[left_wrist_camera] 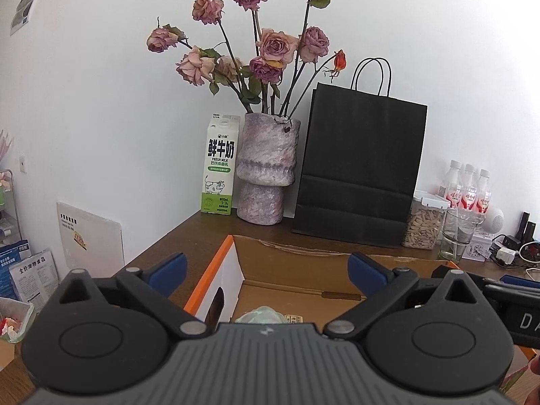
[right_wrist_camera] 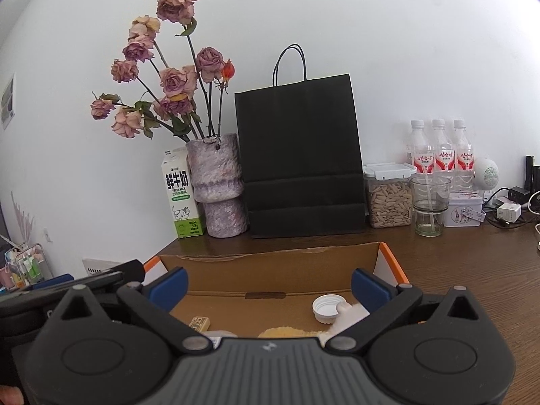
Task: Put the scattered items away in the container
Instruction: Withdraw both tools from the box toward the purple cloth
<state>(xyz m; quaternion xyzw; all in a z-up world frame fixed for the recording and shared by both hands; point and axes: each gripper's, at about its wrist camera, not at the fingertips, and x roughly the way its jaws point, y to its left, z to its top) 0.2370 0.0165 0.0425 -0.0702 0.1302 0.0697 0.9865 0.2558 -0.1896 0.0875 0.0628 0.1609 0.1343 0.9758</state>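
Wooden desk (right_wrist_camera: 472,270); bag (right_wrist_camera: 300,155) behind box (right_wrist_camera: 270,270).

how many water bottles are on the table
3. They stand in a row at the wall, behind the glass: left bottle, middle bottle, right bottle. More could be hidden behind them.

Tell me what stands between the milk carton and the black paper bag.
A mottled purple vase of dried roses stands between the milk carton and the black paper bag, touching the carton; both wrist views show it.
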